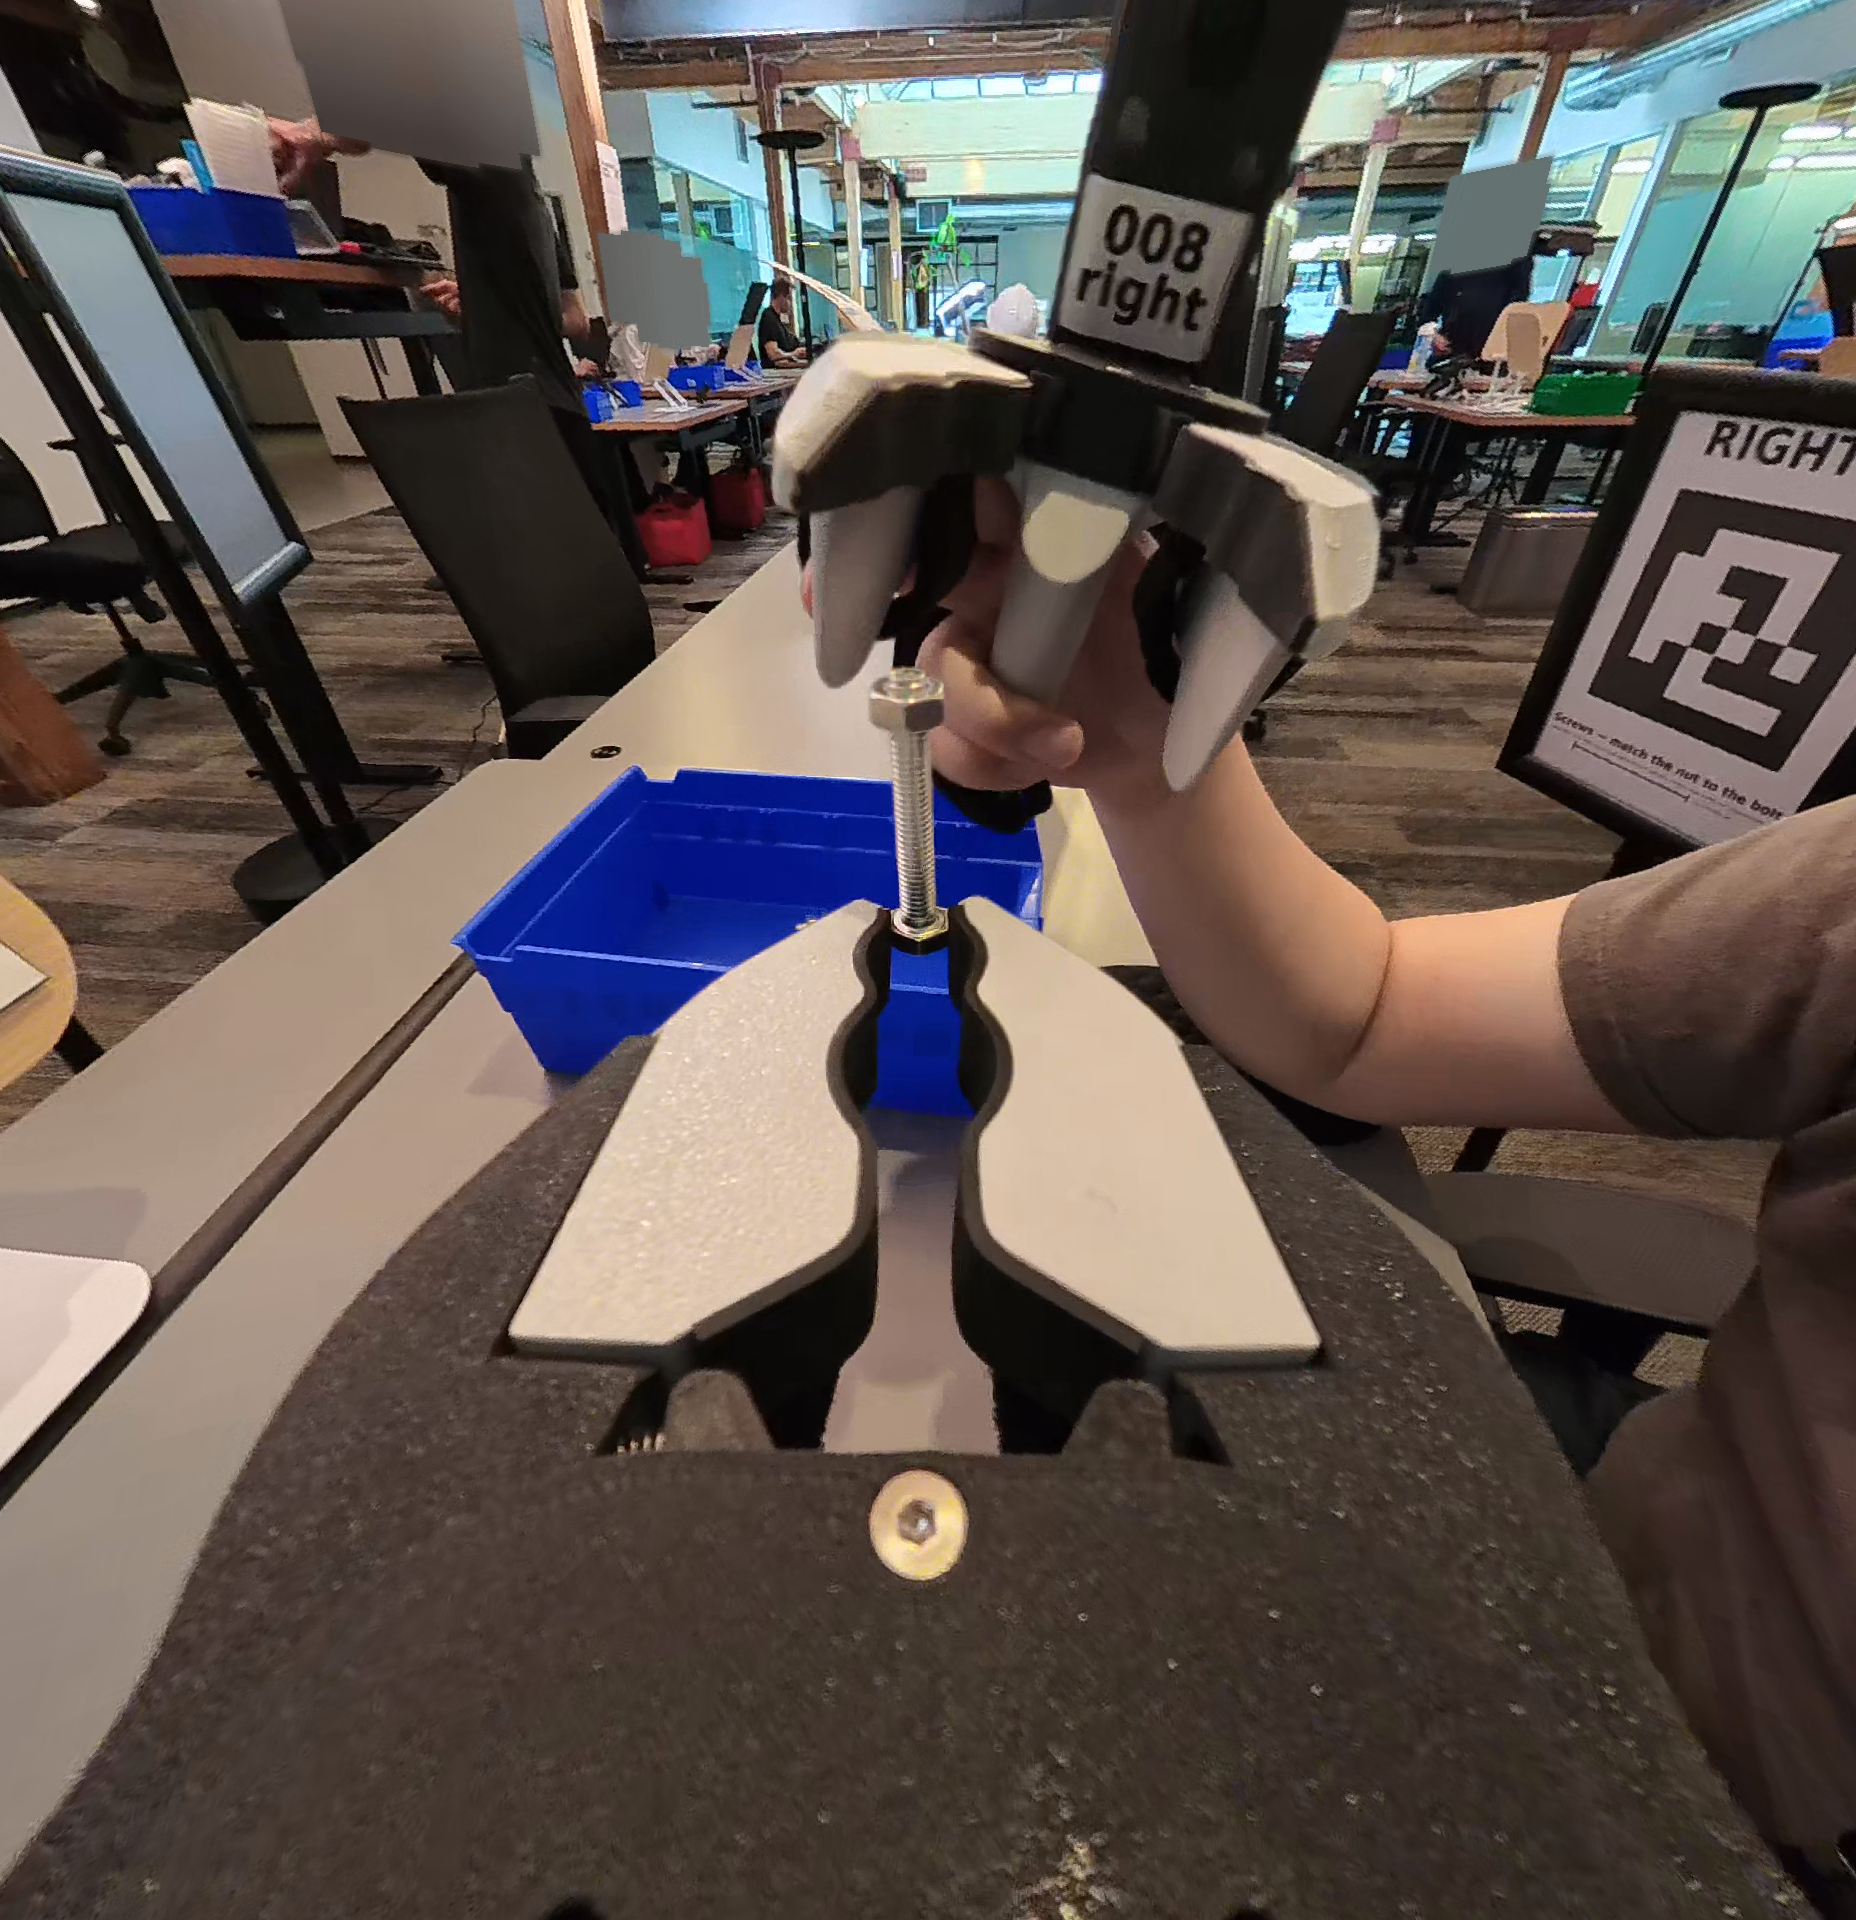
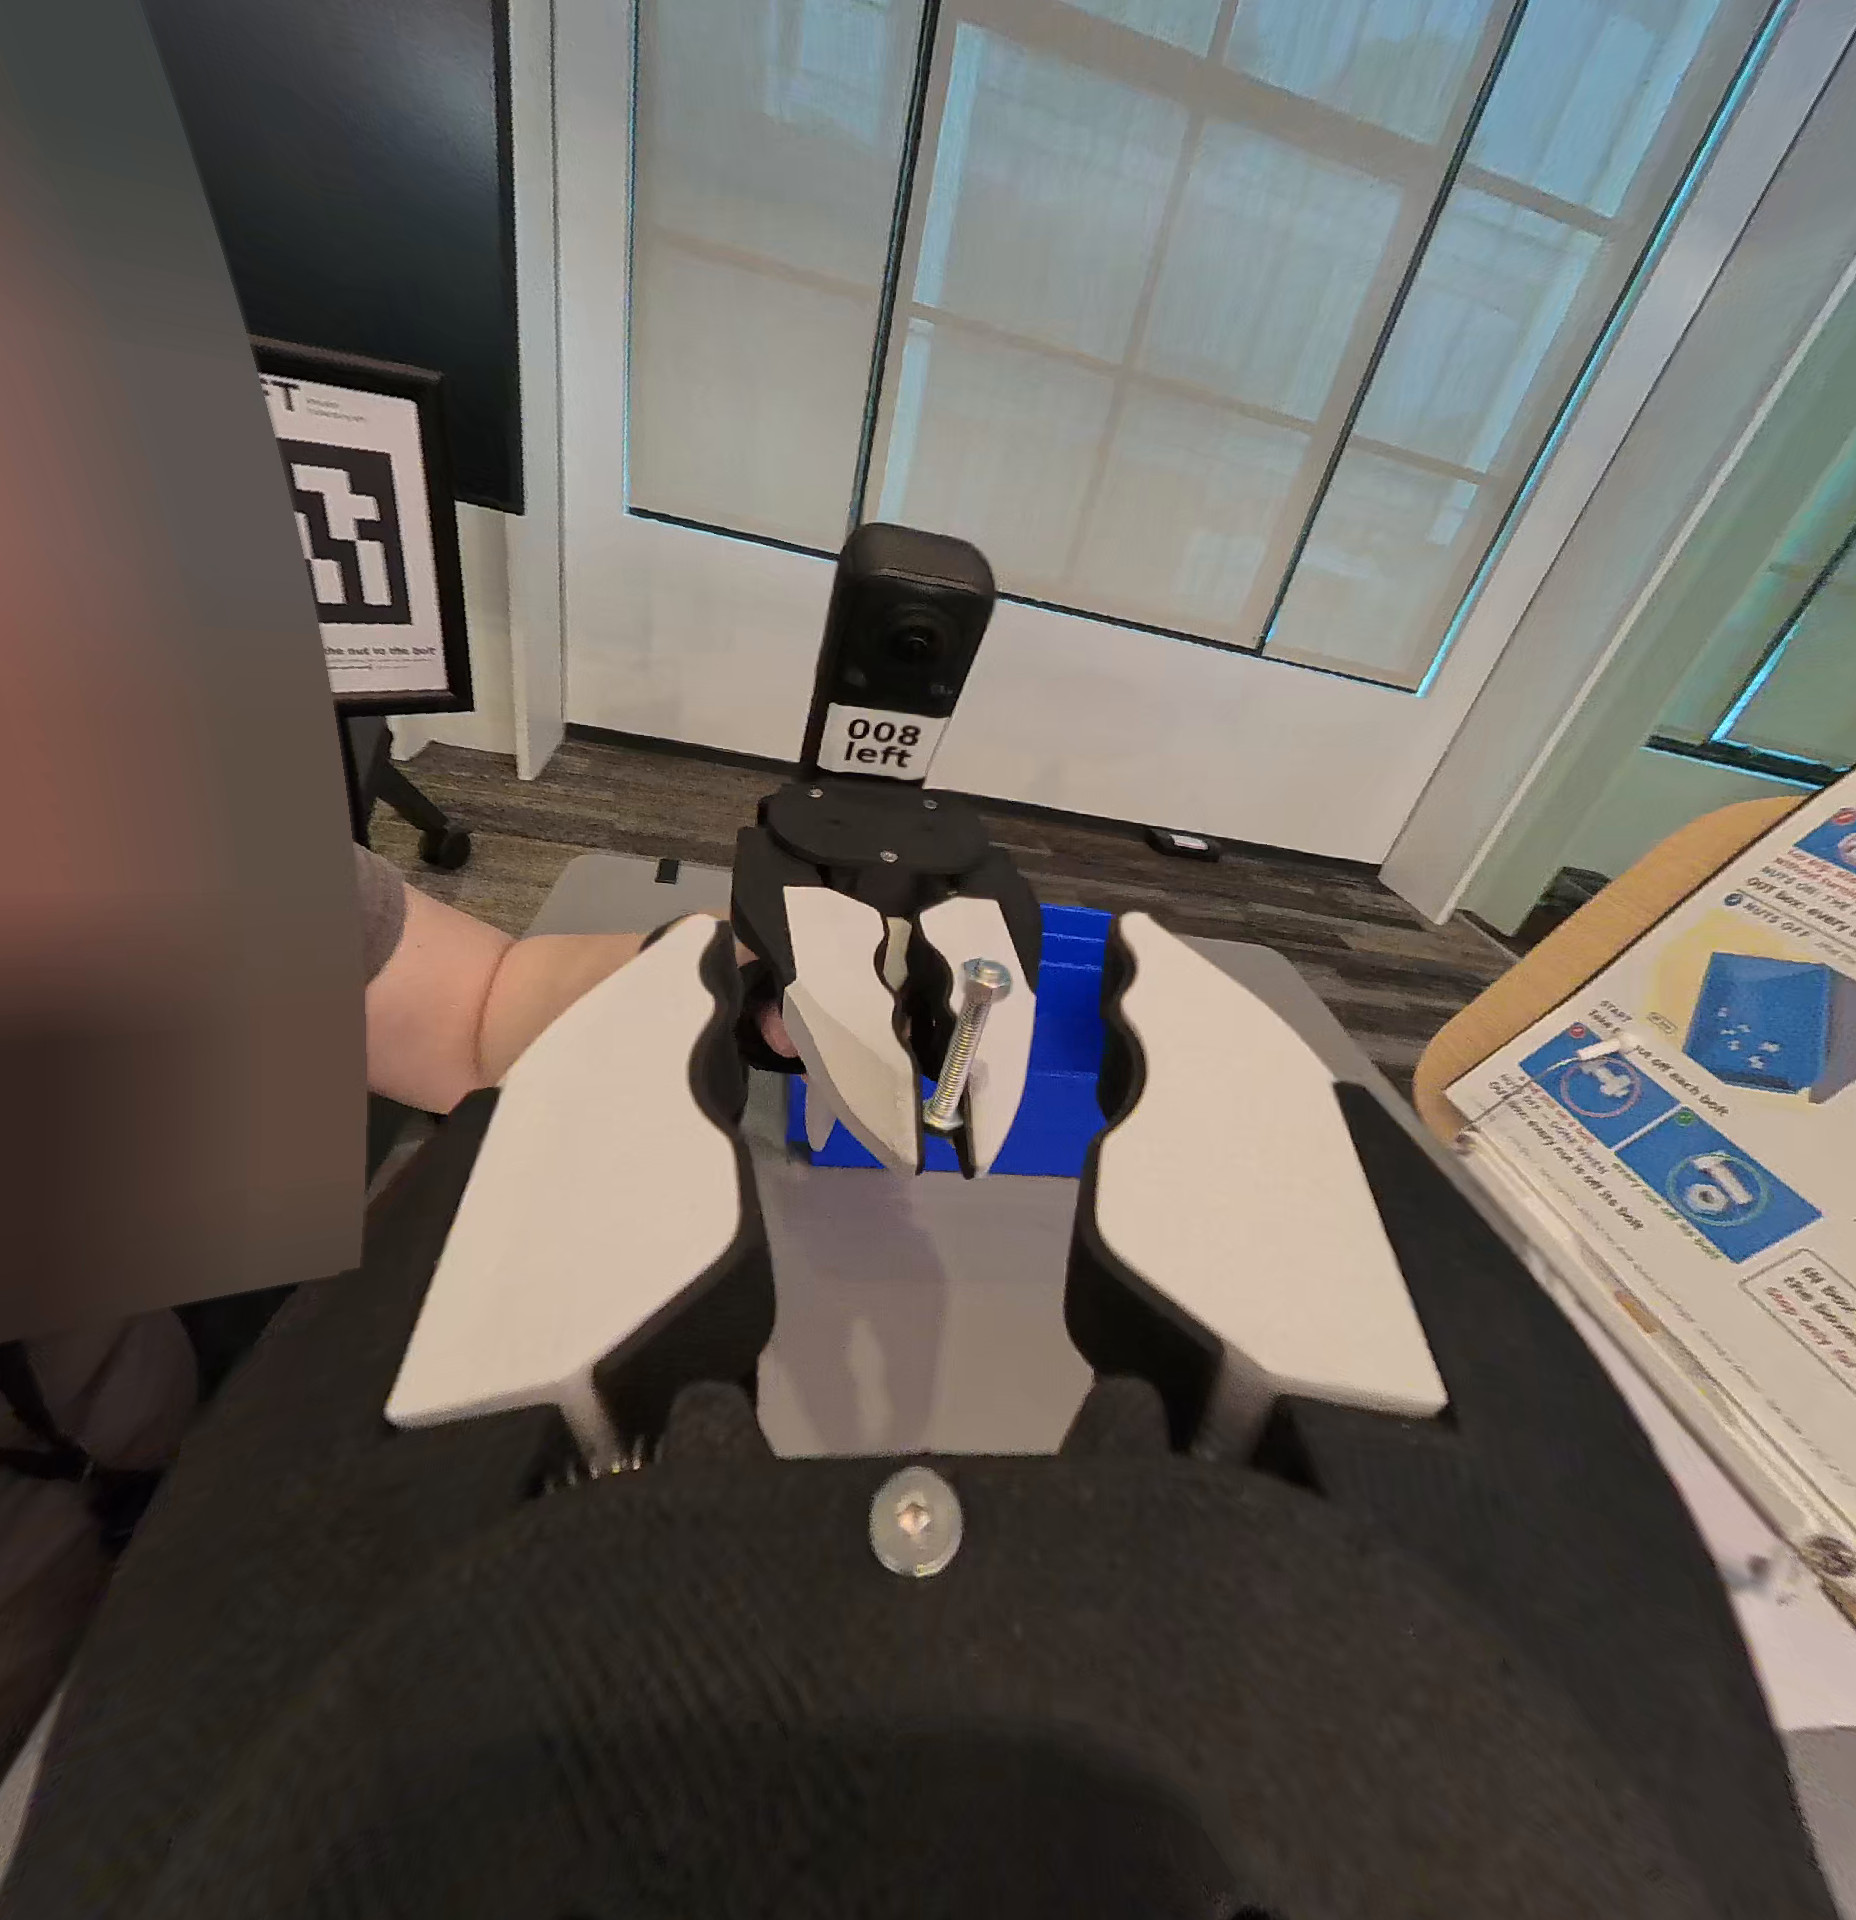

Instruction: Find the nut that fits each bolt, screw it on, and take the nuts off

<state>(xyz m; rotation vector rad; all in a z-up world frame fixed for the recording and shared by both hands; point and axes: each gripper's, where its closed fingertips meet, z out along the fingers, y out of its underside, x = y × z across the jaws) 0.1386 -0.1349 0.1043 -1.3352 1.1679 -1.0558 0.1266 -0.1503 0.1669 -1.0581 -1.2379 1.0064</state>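
Note:
My left gripper (image 1: 916, 925) is shut on the head end of a long threaded bolt (image 1: 913, 821) and holds it upright above the blue bin (image 1: 633, 935). A hex nut (image 1: 903, 713) sits near the bolt's free top end. My right gripper (image 1: 1017, 727) is open, and one fingertip hangs just above the nut without touching it. In the right wrist view the right gripper (image 2: 916, 935) is open wide. The left gripper (image 2: 939, 1138), the bolt (image 2: 960, 1049) and the nut (image 2: 986, 977) lie between its fingers.
The bin stands on a long grey table (image 1: 280, 1039) and shows blue behind the left gripper (image 2: 1059, 1049). A framed marker sign (image 1: 1734, 623) stands at the right. An instruction sheet (image 2: 1682, 1143) lies on a wooden side table. A black chair (image 1: 508, 561) stands beyond the table. My hands' fingertips stand some 6 cm from each other.

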